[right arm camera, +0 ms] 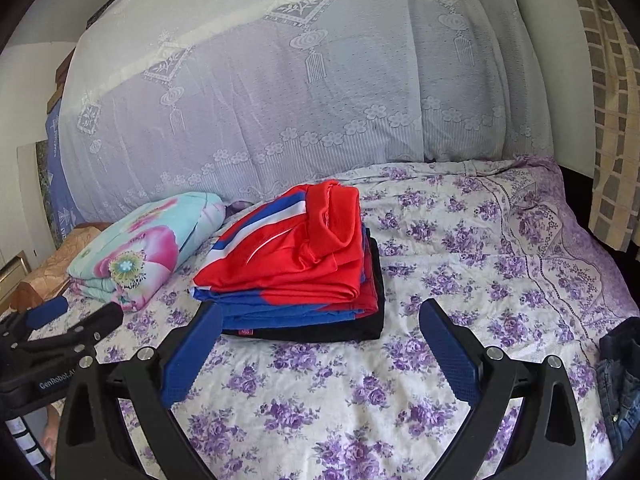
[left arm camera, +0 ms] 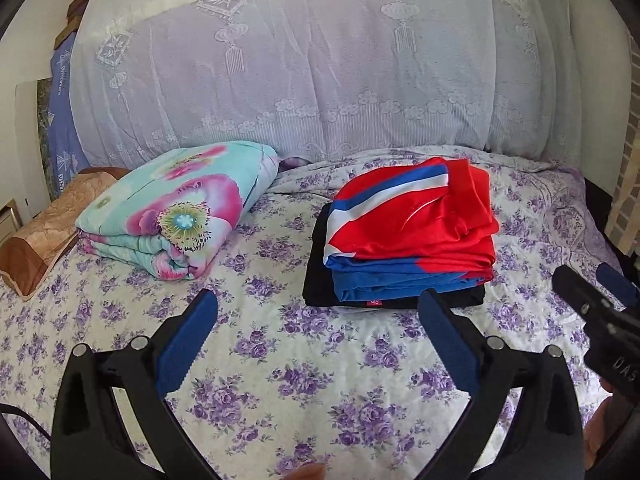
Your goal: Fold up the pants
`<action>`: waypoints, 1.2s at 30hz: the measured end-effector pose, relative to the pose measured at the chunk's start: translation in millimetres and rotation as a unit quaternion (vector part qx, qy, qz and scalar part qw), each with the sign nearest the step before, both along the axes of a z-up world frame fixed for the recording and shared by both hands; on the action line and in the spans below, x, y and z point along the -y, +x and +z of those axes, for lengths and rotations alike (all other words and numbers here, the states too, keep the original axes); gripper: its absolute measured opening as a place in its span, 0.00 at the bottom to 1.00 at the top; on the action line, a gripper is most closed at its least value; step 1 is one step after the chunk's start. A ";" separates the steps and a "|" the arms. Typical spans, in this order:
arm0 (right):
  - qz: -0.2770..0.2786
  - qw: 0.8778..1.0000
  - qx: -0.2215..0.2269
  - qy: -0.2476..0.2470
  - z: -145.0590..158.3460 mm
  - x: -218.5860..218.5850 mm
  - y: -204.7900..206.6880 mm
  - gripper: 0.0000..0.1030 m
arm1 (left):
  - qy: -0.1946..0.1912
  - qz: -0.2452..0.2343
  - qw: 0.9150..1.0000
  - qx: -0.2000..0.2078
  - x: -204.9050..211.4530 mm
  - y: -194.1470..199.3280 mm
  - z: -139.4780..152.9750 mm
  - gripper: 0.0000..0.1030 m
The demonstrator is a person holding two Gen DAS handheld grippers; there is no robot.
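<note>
left gripper (left arm camera: 318, 300): jaws apart, empty, above bed (left arm camera: 280, 344) | right gripper (right arm camera: 320, 312): jaws apart, empty | folded stack (left arm camera: 408, 240): mid-bed, just beyond grippers | jeans (right arm camera: 620, 380): bed's right edge | quilt (left arm camera: 172, 208): left of stack

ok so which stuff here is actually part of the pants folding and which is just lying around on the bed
Part of the job:
- stack of folded clothes, red and blue on top, black at the bottom
- denim garment at the bed's right edge, apparently unfolded
- left hand-held gripper and right hand-held gripper, both open and holding nothing

Just lying about:
- folded floral quilt
- brown pillow
- lace cover behind the bed
</note>
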State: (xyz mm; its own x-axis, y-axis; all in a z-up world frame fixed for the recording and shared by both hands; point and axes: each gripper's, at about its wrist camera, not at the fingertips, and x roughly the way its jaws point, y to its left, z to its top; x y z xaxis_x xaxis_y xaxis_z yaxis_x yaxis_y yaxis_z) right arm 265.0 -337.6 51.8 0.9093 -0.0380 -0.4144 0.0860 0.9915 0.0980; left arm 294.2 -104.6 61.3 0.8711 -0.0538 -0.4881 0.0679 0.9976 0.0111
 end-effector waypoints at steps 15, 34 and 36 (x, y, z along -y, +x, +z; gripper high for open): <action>-0.001 1.000 0.011 -0.015 3.0 -12.5 -12.9 0.96 | 0.011 -0.013 0.999 0.027 9.3 -19.2 9.2 0.95; -0.020 1.000 -0.004 -0.002 4.2 -4.5 -1.1 0.96 | 0.007 -0.037 0.999 0.007 16.8 -15.6 2.3 0.95; -0.031 0.999 0.003 -0.011 3.7 -7.1 -4.7 0.96 | 0.004 -0.048 0.999 0.006 18.0 -17.5 2.9 0.95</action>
